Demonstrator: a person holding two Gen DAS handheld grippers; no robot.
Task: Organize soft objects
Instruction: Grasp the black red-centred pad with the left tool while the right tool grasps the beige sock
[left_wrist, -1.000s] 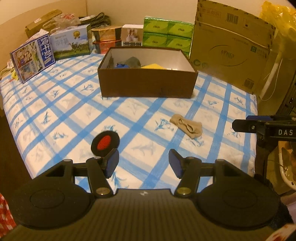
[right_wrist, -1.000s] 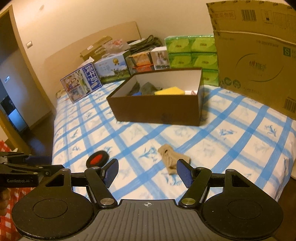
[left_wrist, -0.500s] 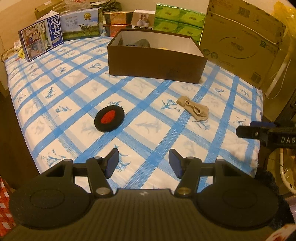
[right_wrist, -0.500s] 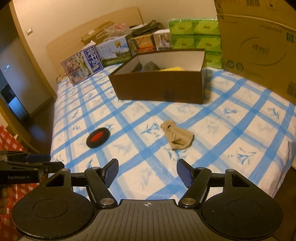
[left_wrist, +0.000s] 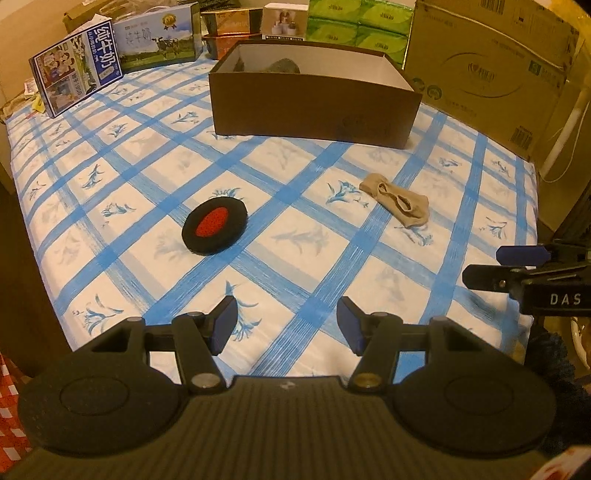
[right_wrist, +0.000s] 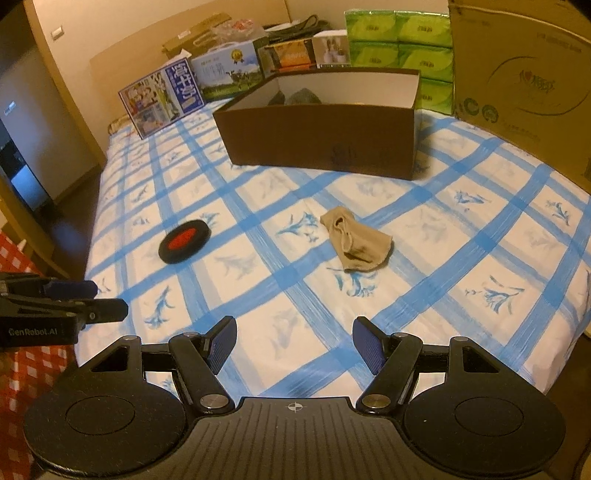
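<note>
A round black pad with a red centre (left_wrist: 215, 225) (right_wrist: 184, 241) lies flat on the blue-checked bed cover. To its right a crumpled beige sock (left_wrist: 397, 200) (right_wrist: 356, 244) rests on the cover. Behind both stands an open brown box (left_wrist: 314, 107) (right_wrist: 317, 136) with grey soft items inside. My left gripper (left_wrist: 287, 325) hovers open over the near edge of the bed, short of the pad. My right gripper (right_wrist: 295, 343) is open too, short of the sock, with nothing between its fingers. Each gripper shows at the edge of the other's view.
Milk cartons (left_wrist: 77, 74), gift boxes, green tissue packs (left_wrist: 358, 22) and a large cardboard box (left_wrist: 491, 74) line the far side of the bed. The bed's near edge (left_wrist: 166, 362) drops to a dark floor on the left.
Both grippers have sunk and tilted further down toward the bed. The pad and sock now sit higher in the views, and the box contents are mostly hidden behind its wall.
</note>
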